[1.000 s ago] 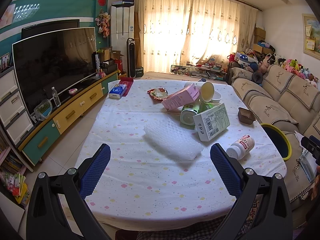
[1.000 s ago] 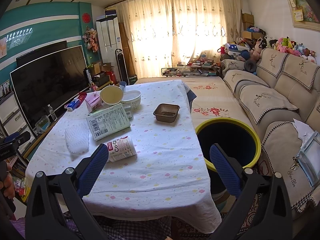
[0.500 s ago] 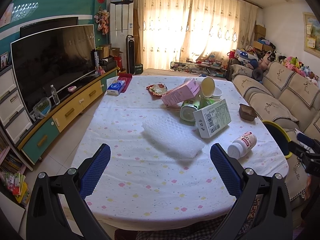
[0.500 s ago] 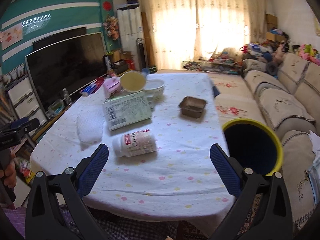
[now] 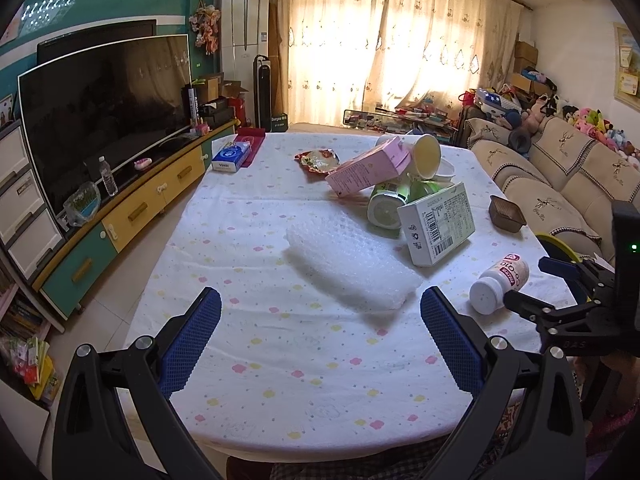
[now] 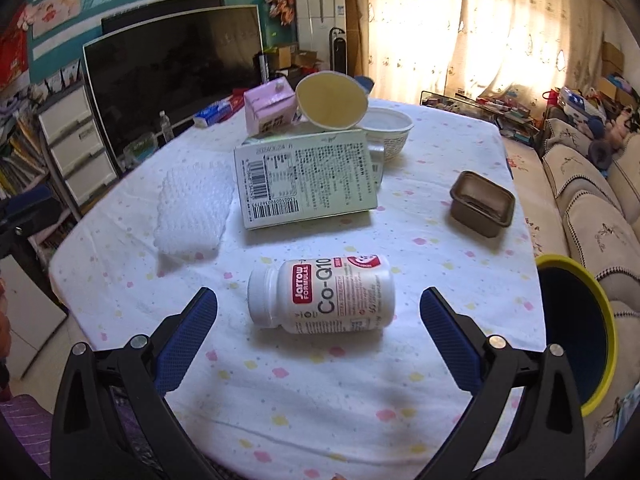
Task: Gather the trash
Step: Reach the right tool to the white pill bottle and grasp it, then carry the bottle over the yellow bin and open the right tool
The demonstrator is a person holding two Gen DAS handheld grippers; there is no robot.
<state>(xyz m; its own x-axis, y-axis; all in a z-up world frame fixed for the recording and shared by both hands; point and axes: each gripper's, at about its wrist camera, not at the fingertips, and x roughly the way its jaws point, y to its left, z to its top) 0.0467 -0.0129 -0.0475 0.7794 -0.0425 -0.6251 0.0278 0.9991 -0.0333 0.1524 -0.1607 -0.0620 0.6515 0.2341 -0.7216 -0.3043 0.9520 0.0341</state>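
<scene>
A white Co-Q10 pill bottle (image 6: 320,296) lies on its side on the table, just ahead of my open right gripper (image 6: 318,340), between its fingers' line. It also shows in the left wrist view (image 5: 499,283). A sheet of bubble wrap (image 5: 348,266) lies ahead of my open, empty left gripper (image 5: 320,336); it shows in the right wrist view too (image 6: 192,208). Behind stand a white box (image 6: 304,182), a pink carton (image 6: 268,110), paper cups (image 6: 332,100) and a brown tray (image 6: 482,204). The yellow-rimmed bin (image 6: 576,336) stands right of the table.
A red snack wrapper (image 5: 318,160) and a blue tissue pack (image 5: 230,156) lie at the table's far side. A TV (image 5: 104,108) on a cabinet runs along the left. A sofa (image 5: 560,184) runs along the right.
My right gripper has swung left and moved in low over the table, so the pill bottle now lies just ahead of its fingers. The left gripper has edged forward slightly.
</scene>
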